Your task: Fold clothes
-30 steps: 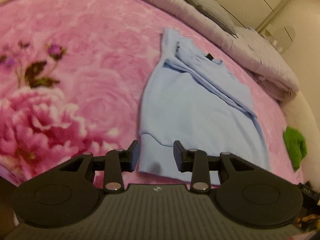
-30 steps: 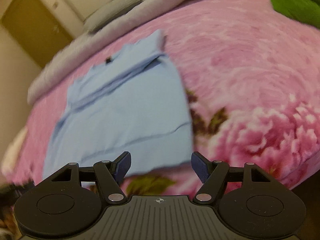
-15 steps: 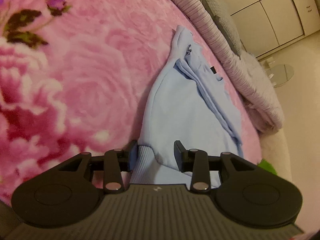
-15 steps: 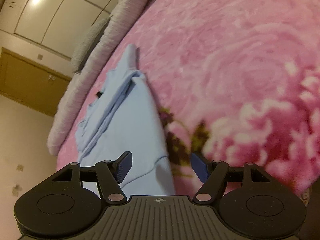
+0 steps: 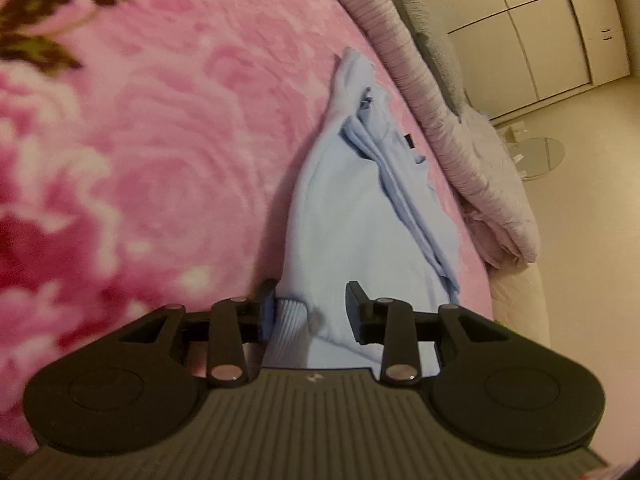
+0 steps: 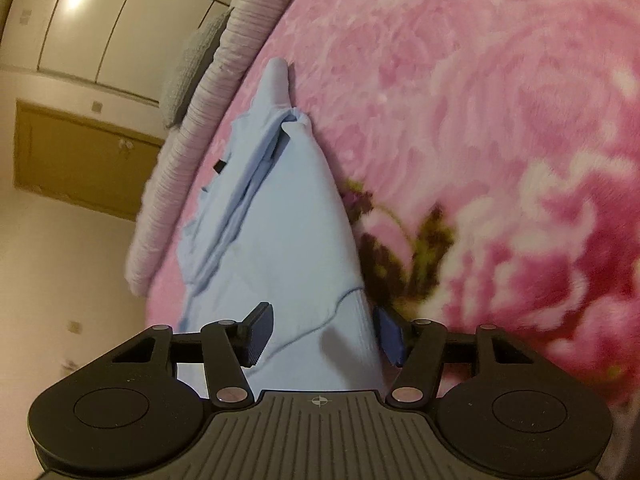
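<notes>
Both grippers sit low at the near hem, ready to lift it for a fold. The left gripper [image 5: 312, 312] is closing around the ribbed hem corner; the right gripper [image 6: 322, 334] likewise, neither clamped yet. The pale blue knit sweatshirt [image 5: 352, 216] lies flat on the pink rose-patterned plush blanket [image 5: 160, 140].

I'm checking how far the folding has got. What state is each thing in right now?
Light blue sweatshirt: lying flat on the blanket, sleeves folded in, not yet folded up from the hem.
Left hand-held gripper: jaws closing, a ribbed hem corner between them.
Right hand-held gripper: jaws closing, the other hem corner between them.
Pink flowered blanket: spread over the bed.
Wardrobe doors: shut.
</notes>
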Action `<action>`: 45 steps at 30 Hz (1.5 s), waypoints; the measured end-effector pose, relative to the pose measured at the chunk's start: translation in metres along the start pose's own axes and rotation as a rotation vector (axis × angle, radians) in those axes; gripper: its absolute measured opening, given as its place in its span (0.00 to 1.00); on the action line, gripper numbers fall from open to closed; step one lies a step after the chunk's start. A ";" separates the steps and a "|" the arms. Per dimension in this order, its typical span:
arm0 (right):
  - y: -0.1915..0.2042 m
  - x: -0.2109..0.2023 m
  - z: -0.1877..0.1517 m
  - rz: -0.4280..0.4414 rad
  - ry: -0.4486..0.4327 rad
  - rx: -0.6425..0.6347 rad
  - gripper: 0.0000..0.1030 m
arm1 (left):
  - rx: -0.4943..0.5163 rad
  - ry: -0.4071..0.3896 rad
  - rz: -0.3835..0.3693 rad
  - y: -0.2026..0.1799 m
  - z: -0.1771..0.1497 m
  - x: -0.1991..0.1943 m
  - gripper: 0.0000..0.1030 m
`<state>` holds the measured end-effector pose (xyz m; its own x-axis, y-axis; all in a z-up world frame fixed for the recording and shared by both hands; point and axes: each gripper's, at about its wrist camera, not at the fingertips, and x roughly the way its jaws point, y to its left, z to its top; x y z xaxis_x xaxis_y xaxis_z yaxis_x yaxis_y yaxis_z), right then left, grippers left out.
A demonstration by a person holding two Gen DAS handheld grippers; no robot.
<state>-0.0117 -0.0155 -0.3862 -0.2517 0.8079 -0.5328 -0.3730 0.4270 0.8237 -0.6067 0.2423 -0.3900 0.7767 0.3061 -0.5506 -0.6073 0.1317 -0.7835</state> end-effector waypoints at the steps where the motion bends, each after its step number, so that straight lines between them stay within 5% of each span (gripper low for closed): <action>1: 0.000 0.003 0.002 0.012 0.002 0.010 0.58 | -0.003 0.000 -0.008 0.000 0.002 0.003 0.28; 4: 0.003 0.010 0.006 0.017 0.010 -0.002 0.52 | 0.008 0.001 -0.023 -0.003 0.003 0.010 0.28; 7: 0.002 0.016 0.005 -0.007 0.006 -0.017 0.18 | 0.043 0.005 -0.002 -0.008 -0.002 0.014 0.12; 8: 0.001 0.018 0.004 -0.015 0.004 -0.020 0.15 | 0.050 0.008 0.010 -0.009 -0.003 0.015 0.10; 21: 0.038 -0.033 -0.021 0.066 -0.060 -0.112 0.08 | 0.124 -0.054 -0.080 -0.028 -0.011 -0.038 0.06; 38: 0.037 -0.167 -0.136 0.112 -0.013 -0.104 0.08 | 0.068 -0.003 -0.153 -0.012 -0.109 -0.197 0.06; 45: 0.057 -0.174 -0.114 0.196 -0.042 -0.106 0.09 | 0.022 -0.034 -0.218 -0.027 -0.088 -0.195 0.07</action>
<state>-0.0912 -0.1785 -0.2690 -0.2925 0.8884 -0.3538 -0.4131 0.2163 0.8846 -0.7273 0.0957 -0.2871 0.8843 0.2994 -0.3584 -0.4292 0.2186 -0.8764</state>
